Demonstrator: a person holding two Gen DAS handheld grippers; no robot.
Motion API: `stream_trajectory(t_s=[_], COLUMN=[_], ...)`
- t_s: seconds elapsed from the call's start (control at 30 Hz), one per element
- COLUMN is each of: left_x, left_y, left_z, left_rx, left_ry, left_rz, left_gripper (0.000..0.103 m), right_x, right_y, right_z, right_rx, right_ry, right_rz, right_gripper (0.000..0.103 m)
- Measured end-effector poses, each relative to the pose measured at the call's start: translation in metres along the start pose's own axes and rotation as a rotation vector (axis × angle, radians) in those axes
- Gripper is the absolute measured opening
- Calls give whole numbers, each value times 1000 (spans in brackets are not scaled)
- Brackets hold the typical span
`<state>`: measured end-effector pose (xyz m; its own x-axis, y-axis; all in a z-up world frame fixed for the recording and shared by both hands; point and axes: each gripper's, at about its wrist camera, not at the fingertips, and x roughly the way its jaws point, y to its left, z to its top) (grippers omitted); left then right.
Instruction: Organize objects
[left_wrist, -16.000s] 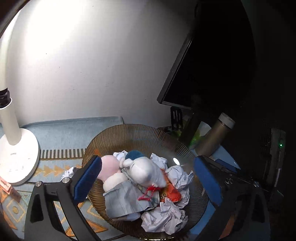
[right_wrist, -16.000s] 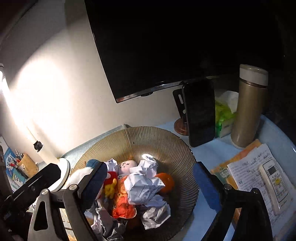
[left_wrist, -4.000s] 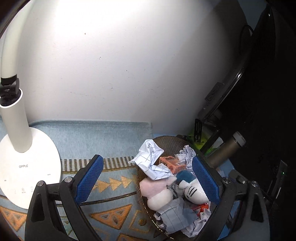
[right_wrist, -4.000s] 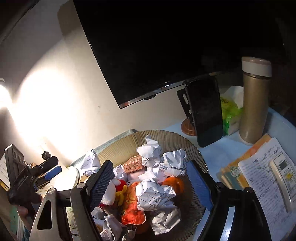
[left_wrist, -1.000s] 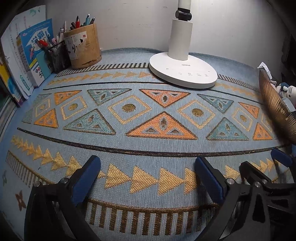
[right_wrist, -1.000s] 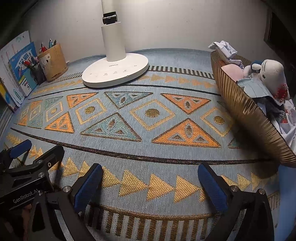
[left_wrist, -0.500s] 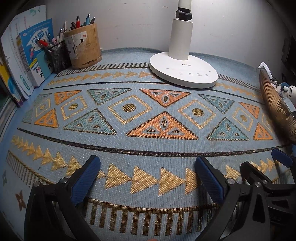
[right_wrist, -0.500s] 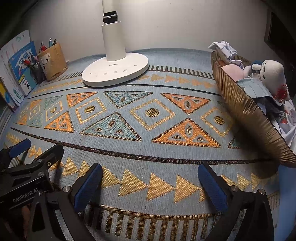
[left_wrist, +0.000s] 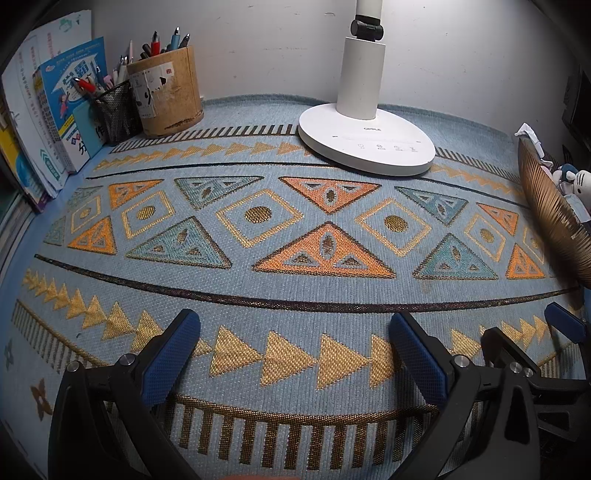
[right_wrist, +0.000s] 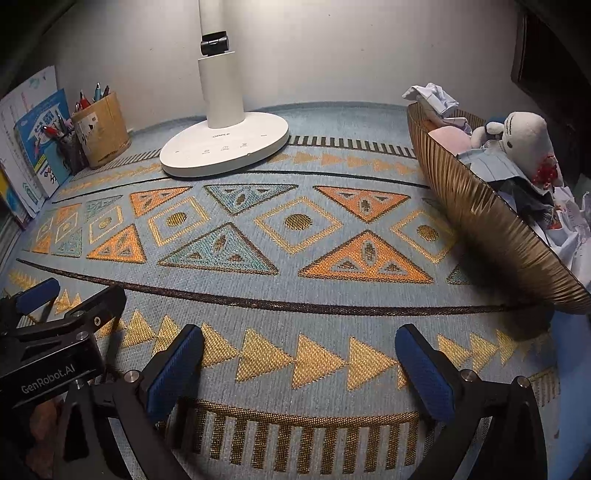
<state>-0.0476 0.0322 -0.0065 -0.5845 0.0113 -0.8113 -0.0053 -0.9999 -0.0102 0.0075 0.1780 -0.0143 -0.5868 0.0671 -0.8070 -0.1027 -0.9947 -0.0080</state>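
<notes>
Left claw (left_wrist: 291, 347) and right claw (right_wrist: 299, 354) wide, empty, plush toy (right_wrist: 524, 144) clear only from right, apparently in bowl (right_wrist: 491, 221)

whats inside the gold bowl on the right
In the bowl: a white plush toy, something pink, crumpled paper. The wall hides whatever lies deeper.

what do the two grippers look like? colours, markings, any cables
Both the left gripper and the right gripper have black angular frames with silver screws and blue textured pads. White "GenRobot.AI" lettering marks the left one's body in the right view. No cables show.
</notes>
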Motion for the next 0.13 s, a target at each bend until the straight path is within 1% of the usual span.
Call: stream_trajectory(t_s=[0.13], left_x=[0], left_y=[0], left_z=[0], left_rx=[0], left_ry=[0], left_rz=[-1], left_gripper=[103], right_x=[0], right_y=[0], right_z=[0], right_rx=[0], right_ry=[0], right_rz=[0], right_gripper=[103])
